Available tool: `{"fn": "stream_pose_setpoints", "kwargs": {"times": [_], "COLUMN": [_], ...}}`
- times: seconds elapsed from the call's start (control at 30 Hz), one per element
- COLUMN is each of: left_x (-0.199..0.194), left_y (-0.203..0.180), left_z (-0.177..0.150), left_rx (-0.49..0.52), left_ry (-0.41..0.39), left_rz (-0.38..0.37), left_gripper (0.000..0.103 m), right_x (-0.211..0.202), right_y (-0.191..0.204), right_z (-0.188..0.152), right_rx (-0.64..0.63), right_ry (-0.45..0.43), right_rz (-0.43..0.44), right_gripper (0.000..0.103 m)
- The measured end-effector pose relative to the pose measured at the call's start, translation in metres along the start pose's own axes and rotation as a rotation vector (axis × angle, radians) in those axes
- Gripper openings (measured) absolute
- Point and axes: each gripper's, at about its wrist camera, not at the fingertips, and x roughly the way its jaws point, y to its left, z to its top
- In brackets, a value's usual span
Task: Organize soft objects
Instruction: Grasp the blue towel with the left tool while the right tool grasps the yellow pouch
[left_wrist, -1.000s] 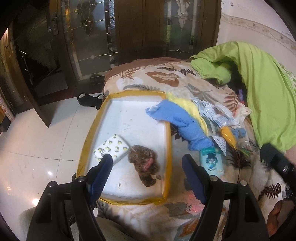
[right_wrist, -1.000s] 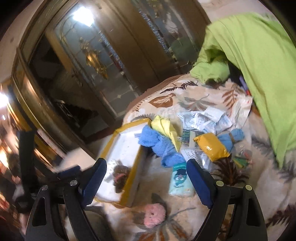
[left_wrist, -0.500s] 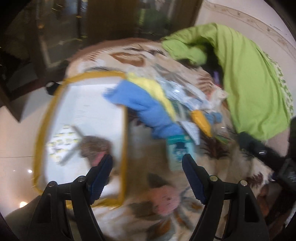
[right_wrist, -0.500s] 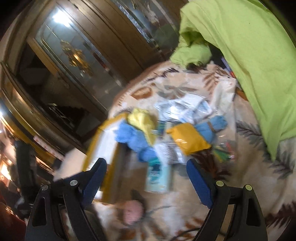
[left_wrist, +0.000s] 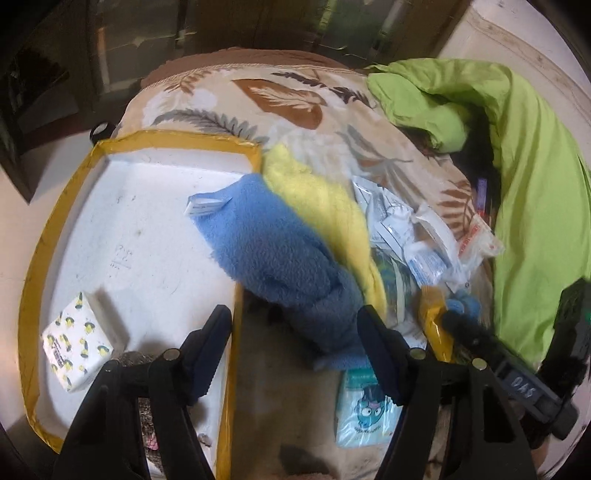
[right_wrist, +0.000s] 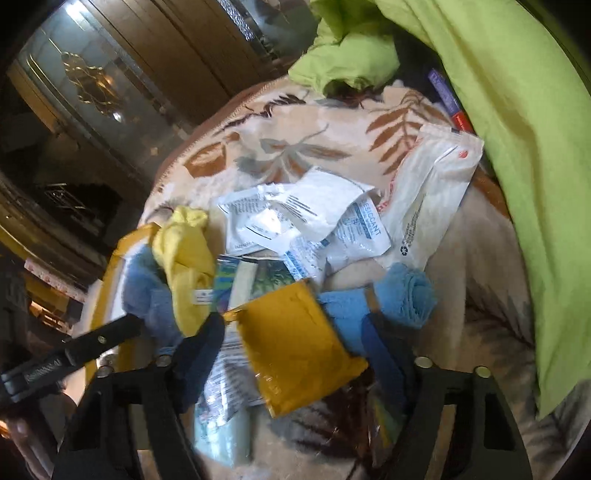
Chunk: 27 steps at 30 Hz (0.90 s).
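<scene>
Now the left gripper (left_wrist: 293, 339) is closing its spread jaws around the fluffy blue fleece cloth (left_wrist: 280, 266), pads not yet pressing; the right gripper (right_wrist: 295, 347) narrows likewise, straddling the mustard-yellow plastic pouch (right_wrist: 295, 339) without gripping. Both lie on the leaf-patterned beige blanket (right_wrist: 295, 147).

Home bedroom: bed with leaf-print blanket (left_wrist: 288, 99), green sheet (left_wrist: 535, 206), ornate glass-panel wooden doors (right_wrist: 110, 85), polished tile floor (left_wrist: 22, 229).
</scene>
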Motion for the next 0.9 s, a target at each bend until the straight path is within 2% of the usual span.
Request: {"fn": "stream_pose_setpoints", "kwargs": {"times": [0.13, 0.2, 0.27, 0.3, 0.33, 0.4, 0.47, 0.57, 0.77, 0.8, 0.87, 0.9], "left_x": [0.010, 0.015, 0.023, 0.025, 0.025, 0.021, 0.013, -0.001, -0.012, -0.006, 0.006, 0.012], "left_y": [0.004, -0.002, -0.007, -0.009, -0.011, -0.010, -0.004, 0.012, 0.033, 0.037, 0.039, 0.037], "left_z": [0.010, 0.017, 0.020, 0.020, 0.020, 0.017, 0.012, 0.002, -0.010, -0.010, -0.009, -0.008], "left_rx": [-0.051, -0.045, -0.024, -0.009, 0.005, 0.050, 0.054, 0.047, -0.029, -0.057, -0.097, -0.101], "left_ry": [0.026, 0.021, 0.039, 0.031, 0.021, 0.009, 0.005, -0.011, -0.020, 0.002, 0.047, 0.058], "left_rz": [0.006, 0.048, 0.106, 0.140, 0.155, 0.164, 0.105, -0.029, -0.216, -0.244, -0.252, -0.222], "left_gripper": [0.069, 0.066, 0.054, 0.045, 0.029, 0.008, 0.008, 0.009, 0.013, 0.013, 0.016, 0.023], "right_x": [0.009, 0.007, 0.005, 0.002, -0.002, -0.011, -0.018, -0.035, -0.052, -0.054, -0.054, -0.052], "right_y": [-0.003, -0.002, 0.001, 0.002, 0.002, 0.004, 0.009, 0.017, 0.035, 0.039, 0.044, 0.045], "right_z": [-0.003, -0.007, -0.010, -0.012, -0.015, -0.024, -0.031, -0.044, -0.079, -0.084, -0.090, -0.090], "right_rx": [0.003, -0.004, -0.001, 0.009, 0.021, 0.036, 0.042, 0.033, 0.057, 0.046, 0.038, 0.046], "right_ry": [0.023, 0.019, 0.016, 0.011, 0.003, -0.018, -0.031, -0.075, -0.078, -0.083, -0.090, -0.086], "right_rz": [0.013, 0.014, 0.011, 0.017, 0.019, 0.034, 0.037, 0.070, 0.107, 0.113, 0.094, 0.089], "right_gripper": [0.064, 0.059, 0.052, 0.051, 0.050, 0.050, 0.050, 0.050, 0.050, 0.050, 0.050, 0.050]}}
